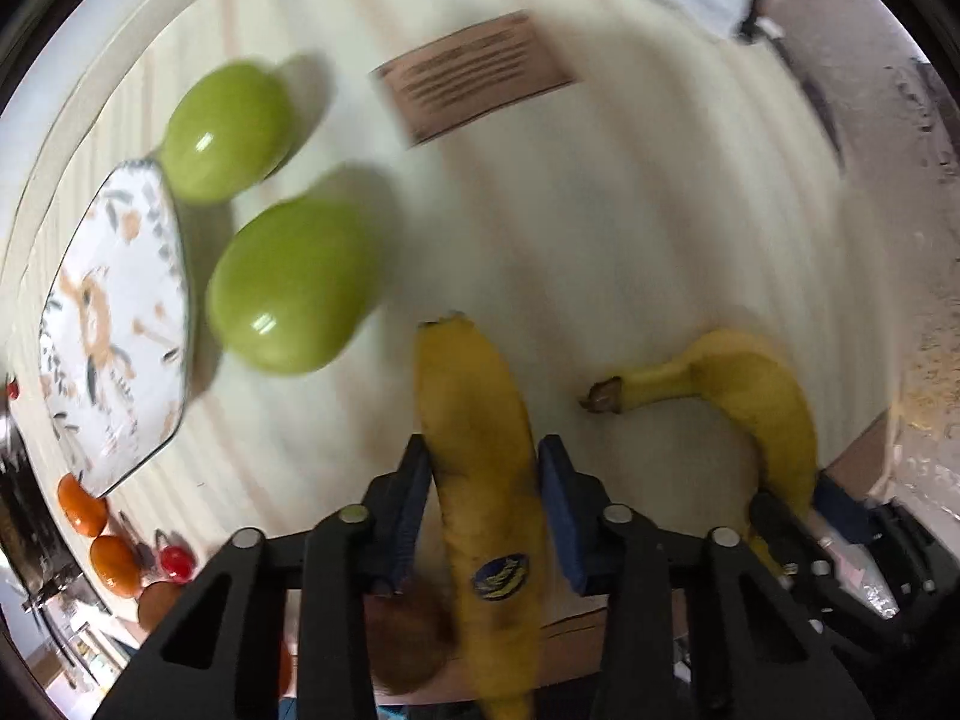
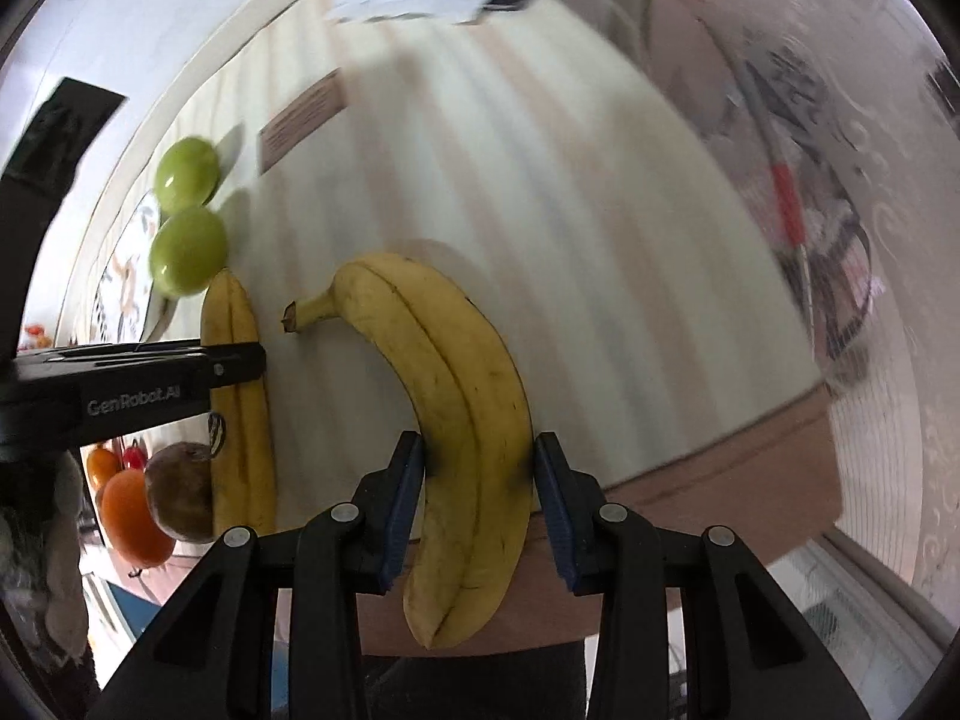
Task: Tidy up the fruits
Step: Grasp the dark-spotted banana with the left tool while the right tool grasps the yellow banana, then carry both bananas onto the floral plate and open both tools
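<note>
Over the desk: both bananas gripped

You've got the left hand-held gripper (image 1: 483, 468) clamped on the stickered banana (image 1: 480, 450) and the right hand-held gripper (image 2: 477, 462) clamped on the curved banana (image 2: 456, 396), both lying on the desk (image 2: 600, 300). Two green apples (image 1: 294, 285) sit beside the empty patterned plate (image 1: 114, 330), nothing sorted yet

The two green apples (image 1: 294, 285) beside the plate (image 1: 114, 324) were glossy and smooth, each carrying a bright highlight. The plate itself looked like glazed ceramic with a printed pattern. Beside it, the striped table cover (image 1: 600, 228) was matt, possibly cloth; blur hid its weave. The banana (image 1: 480, 456) had dull, speckled skin and a shiny sticker. The finger pads (image 1: 558, 516) seemed ribbed blue rubber on matt black plastic.
</note>
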Demonstrator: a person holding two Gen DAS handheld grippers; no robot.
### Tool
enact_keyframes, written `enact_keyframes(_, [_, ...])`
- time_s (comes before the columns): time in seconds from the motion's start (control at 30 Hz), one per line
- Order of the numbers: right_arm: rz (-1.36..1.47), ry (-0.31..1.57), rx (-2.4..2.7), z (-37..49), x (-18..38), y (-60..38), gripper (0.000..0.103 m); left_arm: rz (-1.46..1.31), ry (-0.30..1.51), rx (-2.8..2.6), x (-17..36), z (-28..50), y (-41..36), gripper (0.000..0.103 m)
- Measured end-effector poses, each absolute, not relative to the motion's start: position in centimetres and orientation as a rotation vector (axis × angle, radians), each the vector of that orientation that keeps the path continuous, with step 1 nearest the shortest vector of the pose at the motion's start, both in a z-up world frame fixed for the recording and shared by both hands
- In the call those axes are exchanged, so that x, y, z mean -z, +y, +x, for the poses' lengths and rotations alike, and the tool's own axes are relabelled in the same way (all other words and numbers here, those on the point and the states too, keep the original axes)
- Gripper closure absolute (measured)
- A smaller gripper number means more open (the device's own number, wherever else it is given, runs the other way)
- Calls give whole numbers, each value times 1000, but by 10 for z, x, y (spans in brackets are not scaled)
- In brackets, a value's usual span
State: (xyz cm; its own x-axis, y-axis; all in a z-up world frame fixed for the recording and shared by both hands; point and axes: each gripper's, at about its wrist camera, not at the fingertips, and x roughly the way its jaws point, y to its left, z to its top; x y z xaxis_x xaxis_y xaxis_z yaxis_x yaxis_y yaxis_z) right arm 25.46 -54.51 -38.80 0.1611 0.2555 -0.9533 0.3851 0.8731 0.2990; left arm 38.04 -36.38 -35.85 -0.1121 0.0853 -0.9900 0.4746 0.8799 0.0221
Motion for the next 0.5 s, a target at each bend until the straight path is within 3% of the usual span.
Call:
enact_keyframes(0.33, [404, 1412, 97, 269, 390, -535, 58, 492, 1717, 404, 374, 359, -357, 60])
enact_keyframes(0.4, [310, 1397, 105, 274, 389, -522, 58, 485, 1707, 413, 374, 352, -355, 63])
enact_keyframes(0.43, [236, 1385, 109, 275, 388, -514, 58, 480, 1698, 415, 375, 349, -354, 72])
enact_keyframes(0.5, [172, 1369, 123, 275, 388, -504, 61, 494, 1676, 411, 379, 340, -359, 72])
